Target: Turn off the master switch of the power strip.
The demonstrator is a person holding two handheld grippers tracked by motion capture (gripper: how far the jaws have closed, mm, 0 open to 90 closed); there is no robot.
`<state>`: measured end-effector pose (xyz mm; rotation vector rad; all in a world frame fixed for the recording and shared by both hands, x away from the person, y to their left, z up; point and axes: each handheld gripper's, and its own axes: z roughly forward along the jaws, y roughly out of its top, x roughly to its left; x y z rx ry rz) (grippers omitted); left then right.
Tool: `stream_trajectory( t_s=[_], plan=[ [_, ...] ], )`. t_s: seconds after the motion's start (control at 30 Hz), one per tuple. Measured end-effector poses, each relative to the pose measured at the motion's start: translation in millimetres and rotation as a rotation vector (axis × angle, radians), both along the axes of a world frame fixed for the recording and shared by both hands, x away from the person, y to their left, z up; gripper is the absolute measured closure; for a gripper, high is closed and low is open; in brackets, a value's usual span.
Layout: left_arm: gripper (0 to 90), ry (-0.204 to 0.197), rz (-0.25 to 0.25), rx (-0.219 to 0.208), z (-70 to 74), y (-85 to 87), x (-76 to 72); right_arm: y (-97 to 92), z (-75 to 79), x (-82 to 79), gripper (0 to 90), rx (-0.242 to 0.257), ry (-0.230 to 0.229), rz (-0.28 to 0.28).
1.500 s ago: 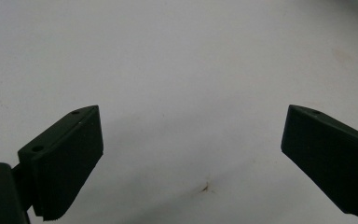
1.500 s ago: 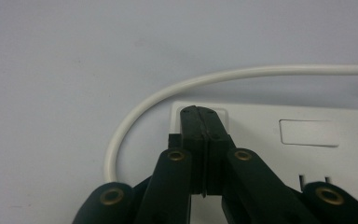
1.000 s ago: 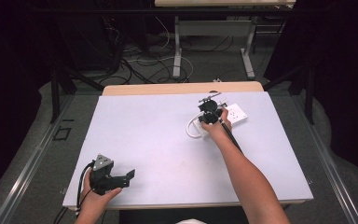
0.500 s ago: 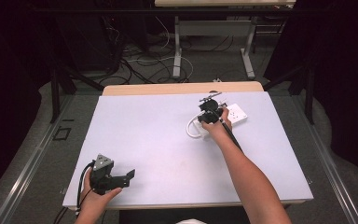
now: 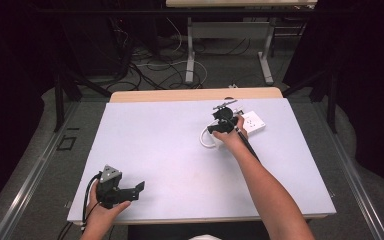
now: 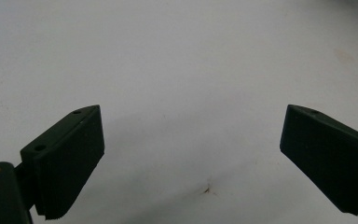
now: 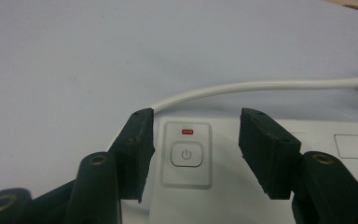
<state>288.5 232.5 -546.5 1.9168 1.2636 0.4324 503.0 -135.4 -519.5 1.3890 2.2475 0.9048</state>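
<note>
Now your work sits on the wide pale grey table top (image 5: 180, 145), where the white plastic power strip (image 5: 250, 123) lies flat near the far right corner, its white cable (image 5: 206, 141) looping off toward the middle. You hold the right gripper (image 7: 196, 149) over the strip's switch end, and its jaws have just been opening; they stand apart with nothing pinched, straddling the square white power button (image 7: 186, 156) under the small lit red indicator lamp (image 7: 187, 132). I judge the switch-pressing step done or letting go. Next calls for lifting clear without dragging the strip. Your left gripper (image 6: 193, 163) rests released near the front left edge, jaws wide over bare table.
</note>
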Motion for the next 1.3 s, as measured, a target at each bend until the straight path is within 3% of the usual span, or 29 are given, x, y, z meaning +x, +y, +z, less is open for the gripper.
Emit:
stream_trajectory(
  t_s=[0.13,0.57,0.8,0.93,1.3],
  plan=[
    [6.3,0.006,-0.005,0.0,0.7,0.7,-0.4,1.2,-0.3,-1.3,41.8,-0.009,0.007,0.007],
    [6.4,0.007,-0.002,-0.004,0.6,0.2,0.0,-1.2,-0.2,-2.1,18.2,-0.013,0.025,-0.027],
    [6.3,0.004,-0.002,-0.002,0.0,-0.7,0.7,-2.6,0.0,-2.9,13.7,-0.028,-0.009,-0.069],
    [6.3,0.009,0.0,-0.005,-0.4,-0.5,0.7,-3.2,0.6,-3.8,0.1,-0.017,-0.008,-0.073],
    [6.3,0.009,0.001,-0.006,-0.4,-0.3,0.7,-8.0,3.7,-4.0,0.0,-0.029,-0.015,-0.068]
  ],
)
